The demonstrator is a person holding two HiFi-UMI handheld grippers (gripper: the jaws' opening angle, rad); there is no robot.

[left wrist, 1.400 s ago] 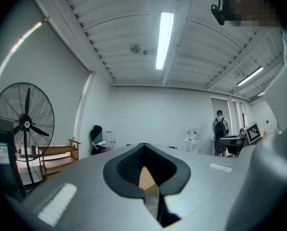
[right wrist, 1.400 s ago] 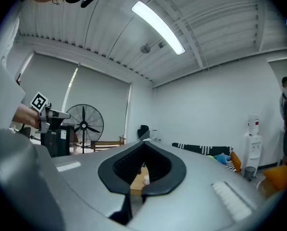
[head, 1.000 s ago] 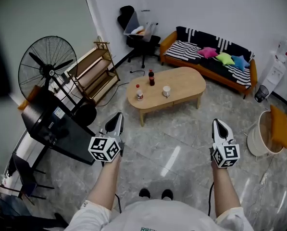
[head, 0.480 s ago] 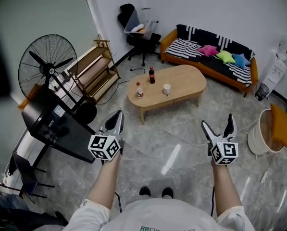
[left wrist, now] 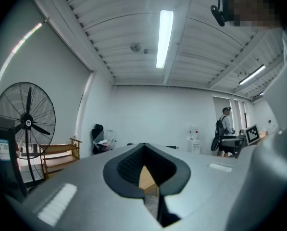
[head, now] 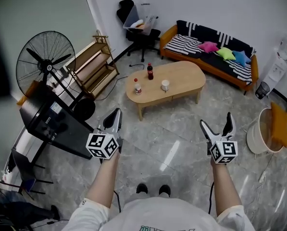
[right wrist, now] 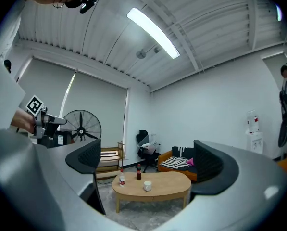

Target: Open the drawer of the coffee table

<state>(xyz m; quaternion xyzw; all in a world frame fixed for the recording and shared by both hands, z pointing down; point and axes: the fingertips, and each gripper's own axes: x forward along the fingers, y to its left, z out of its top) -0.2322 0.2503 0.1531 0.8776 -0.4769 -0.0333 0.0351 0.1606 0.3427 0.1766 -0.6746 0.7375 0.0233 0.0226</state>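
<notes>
An oval wooden coffee table [head: 181,78] [right wrist: 167,183] stands some way ahead on the tiled floor, its drawer front [right wrist: 152,198] closed. A dark cola bottle [head: 150,71], a small bottle [head: 137,86] and a white cup [head: 165,85] stand on it. My left gripper [head: 115,116] is held level at the near left, jaws shut with nothing between them. My right gripper [head: 218,124] [right wrist: 148,165] is at the near right, jaws wide open and empty, pointing at the table. Both are well short of the table.
A large floor fan [head: 43,61] and a black desk [head: 52,124] stand at the left, a wooden rack [head: 93,66] beyond them. An orange sofa with cushions [head: 213,57] lines the far wall. An office chair [head: 138,30] is behind the table. A white bucket [head: 262,134] sits at the right.
My right gripper's jaws have gone from shut to wide open. The view has shifted slightly; both hands have stayed nearly where they were.
</notes>
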